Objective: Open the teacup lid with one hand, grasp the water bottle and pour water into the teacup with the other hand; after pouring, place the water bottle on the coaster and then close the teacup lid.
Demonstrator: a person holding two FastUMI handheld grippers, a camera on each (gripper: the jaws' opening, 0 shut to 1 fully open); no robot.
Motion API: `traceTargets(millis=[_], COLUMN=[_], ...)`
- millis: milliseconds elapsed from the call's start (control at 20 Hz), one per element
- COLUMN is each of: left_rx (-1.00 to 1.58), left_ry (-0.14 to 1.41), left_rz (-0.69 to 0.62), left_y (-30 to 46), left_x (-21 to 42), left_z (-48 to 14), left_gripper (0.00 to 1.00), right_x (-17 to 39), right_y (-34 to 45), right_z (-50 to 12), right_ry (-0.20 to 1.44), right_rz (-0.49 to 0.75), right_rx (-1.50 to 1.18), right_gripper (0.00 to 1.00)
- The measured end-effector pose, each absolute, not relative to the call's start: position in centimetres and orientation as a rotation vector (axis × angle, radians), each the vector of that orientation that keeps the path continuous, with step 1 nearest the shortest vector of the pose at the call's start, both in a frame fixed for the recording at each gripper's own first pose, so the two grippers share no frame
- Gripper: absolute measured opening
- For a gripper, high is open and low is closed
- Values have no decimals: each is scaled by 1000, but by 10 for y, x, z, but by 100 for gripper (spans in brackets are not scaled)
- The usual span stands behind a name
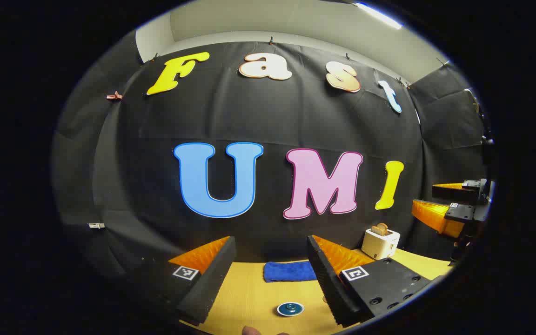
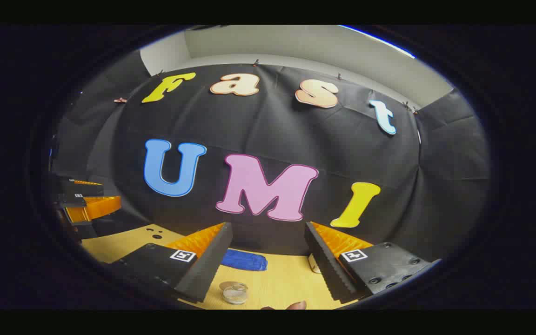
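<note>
In the left gripper view my left gripper (image 1: pixel 270 284) stands open above the wooden table (image 1: pixel 244 293), nothing between its fingers. A small round blue disc with a pale rim (image 1: pixel 290 308), which looks like the coaster, lies on the table just below the gap. In the right gripper view my right gripper (image 2: pixel 268 274) is open too and holds nothing. A small clear glass vessel (image 2: pixel 234 292), which looks like the teacup with its lid, sits below the inner side of its left finger. The left gripper view also shows the right gripper (image 1: pixel 449 209) at the far right.
A folded blue cloth (image 1: pixel 290 271) (image 2: pixel 244 260) lies at the back of the table against the wall. A white toaster (image 1: pixel 379 242) with bread stands at the back right. The left gripper (image 2: pixel 82 200) hangs at the far left of the right gripper view.
</note>
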State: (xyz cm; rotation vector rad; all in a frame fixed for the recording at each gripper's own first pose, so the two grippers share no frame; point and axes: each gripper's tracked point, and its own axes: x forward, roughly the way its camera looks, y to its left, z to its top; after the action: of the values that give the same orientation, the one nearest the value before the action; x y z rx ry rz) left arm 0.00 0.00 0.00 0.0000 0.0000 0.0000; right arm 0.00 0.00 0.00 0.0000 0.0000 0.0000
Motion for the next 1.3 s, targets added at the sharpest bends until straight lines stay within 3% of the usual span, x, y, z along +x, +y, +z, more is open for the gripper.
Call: traceTargets(millis=[800,1300], left_rx=[39,68], left_ry=[27,197], left_rz=[-71,-116], left_y=[-28,-49], left_x=[9,56], left_z=[-14,-185], left_gripper=[95,96], right_x=[3,4], right_y=[1,17], right_z=[-17,-90], right_ry=[11,87], right_rz=[19,73], right_rx=[-21,3], right_gripper=[96,96])
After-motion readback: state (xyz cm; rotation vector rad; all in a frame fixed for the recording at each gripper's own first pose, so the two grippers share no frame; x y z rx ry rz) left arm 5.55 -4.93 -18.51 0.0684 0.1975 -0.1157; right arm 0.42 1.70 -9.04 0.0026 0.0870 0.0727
